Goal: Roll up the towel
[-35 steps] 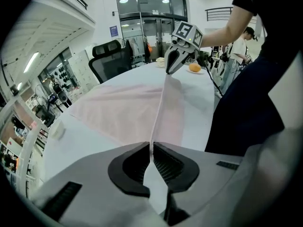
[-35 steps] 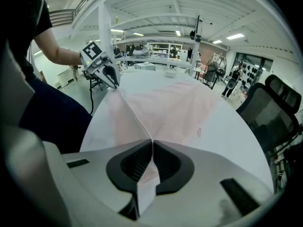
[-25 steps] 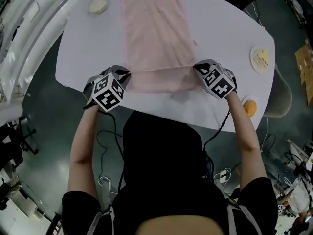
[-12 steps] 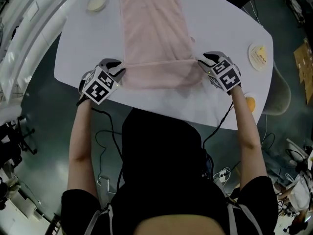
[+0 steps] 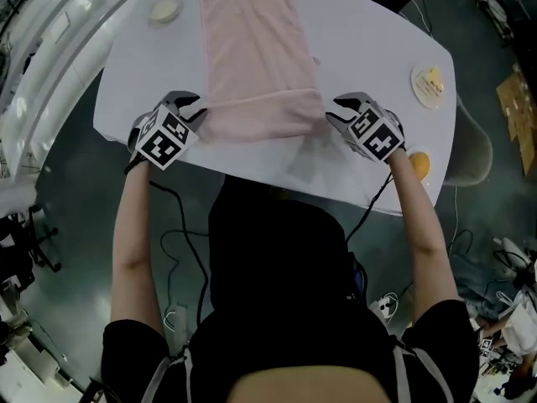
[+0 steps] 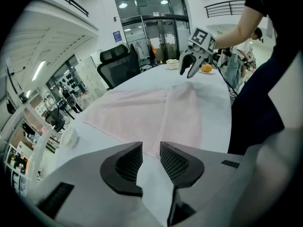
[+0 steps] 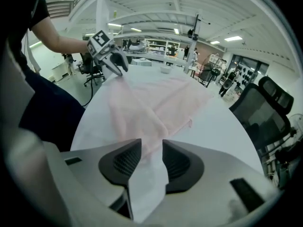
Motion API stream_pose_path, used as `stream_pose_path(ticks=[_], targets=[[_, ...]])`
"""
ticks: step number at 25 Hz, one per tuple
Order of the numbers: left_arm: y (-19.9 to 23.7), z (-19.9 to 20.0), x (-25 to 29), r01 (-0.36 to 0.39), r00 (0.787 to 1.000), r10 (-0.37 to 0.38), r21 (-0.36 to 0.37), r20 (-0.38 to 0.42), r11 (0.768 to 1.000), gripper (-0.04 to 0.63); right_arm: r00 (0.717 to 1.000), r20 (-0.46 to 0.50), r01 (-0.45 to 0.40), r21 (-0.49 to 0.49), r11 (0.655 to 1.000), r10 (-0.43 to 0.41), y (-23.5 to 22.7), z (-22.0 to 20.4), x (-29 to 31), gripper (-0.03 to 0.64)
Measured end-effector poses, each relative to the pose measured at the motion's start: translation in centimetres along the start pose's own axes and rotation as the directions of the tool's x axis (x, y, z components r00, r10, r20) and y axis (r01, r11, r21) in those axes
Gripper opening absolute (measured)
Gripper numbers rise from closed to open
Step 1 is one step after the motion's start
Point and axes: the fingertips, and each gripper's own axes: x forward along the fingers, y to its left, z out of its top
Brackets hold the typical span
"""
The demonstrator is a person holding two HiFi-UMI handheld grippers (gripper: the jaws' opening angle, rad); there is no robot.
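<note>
A long pink towel (image 5: 260, 49) lies lengthwise on the white table (image 5: 369, 65), and its near end is folded over into a thick band (image 5: 264, 117). My left gripper (image 5: 195, 107) stands at the band's left end and my right gripper (image 5: 334, 112) at its right end. Both have just been opening their jaws. In the left gripper view the left gripper (image 6: 150, 150) shows only bare table in its gap, with the towel (image 6: 156, 112) just ahead. In the right gripper view the right gripper (image 7: 151, 148) is also open, and the towel (image 7: 151, 103) starts just past its tips.
A small white dish (image 5: 165, 8) sits at the table's far left. On the right are a plate with yellow food (image 5: 429, 84) and an orange (image 5: 418, 164) near the table edge. A pale chair (image 5: 471, 145) stands beside the table's right end.
Both grippers were shut on the towel's folded end and have let it go, drawing back slightly off its two ends. The folded band stays on the table.
</note>
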Motion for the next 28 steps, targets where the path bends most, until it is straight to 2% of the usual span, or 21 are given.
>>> stream_pose_path(ticks=[4, 7, 9, 13, 15, 18, 22, 26, 27, 28], targets=[[-0.8, 0.7, -0.1, -0.01, 1.0, 0.01, 0.004, 0.001, 1.0, 0.12, 0.997, -0.031, -0.073, -0.045, 0.996, 0.072, 3.6, -1.2, 1.9, 0.15], [-1.2, 0.3, -0.3, -0.02, 1.0, 0.02, -0.007, -0.008, 1.0, 0.12, 0.995, -0.064, -0.081, -0.005, 0.997, 0.081, 4.7, -3.3, 3.2, 0.15], [-2.1, 0.2, -0.9, -0.018, 1.0, 0.018, -0.011, 0.003, 1.0, 0.12, 0.996, -0.054, -0.077, 0.015, 0.997, 0.078, 5.0, -4.0, 3.1, 0.15], [-5.6, -0.2, -2.2, 0.03, 0.999, -0.03, 0.06, 0.013, 0.998, 0.12, 0.997, -0.04, -0.06, 0.001, 0.998, 0.06, 5.1, -4.2, 2.1, 0.15], [-7.6, -0.8, -2.1, 0.068, 0.998, -0.067, 0.106, -0.012, 0.992, 0.12, 0.998, -0.045, -0.047, -0.035, 0.998, 0.045, 5.2, -3.9, 1.7, 0.15], [-9.4, -1.9, -0.8, 0.1, 0.994, -0.092, 0.154, -0.062, 0.983, 0.12, 0.998, -0.061, -0.028, -0.14, 0.99, 0.02, 5.4, -3.2, 1.4, 0.15], [-9.9, -2.8, 1.3, 0.109, 0.991, -0.095, 0.149, -0.099, 0.983, 0.12, 0.995, -0.1, -0.029, -0.247, 0.968, 0.004, 5.8, -3.2, 2.0, 0.15], [-9.5, -3.2, 2.8, 0.12, 0.988, -0.108, 0.116, -0.106, 0.986, 0.12, 0.99, -0.144, -0.042, -0.264, 0.964, 0.003, 5.5, -3.7, 2.9, 0.147], [-9.5, -3.3, 3.0, 0.126, 0.988, -0.114, 0.116, -0.105, 0.985, 0.12, 0.988, -0.152, -0.042, -0.263, 0.964, 0.001, 5.5, -3.8, 3.1, 0.133], [-9.4, -3.5, 3.2, 0.133, 0.987, -0.121, 0.121, -0.108, 0.984, 0.12, 0.988, -0.158, -0.04, -0.264, 0.964, -0.002, 5.4, -3.8, 3.2, 0.089]])
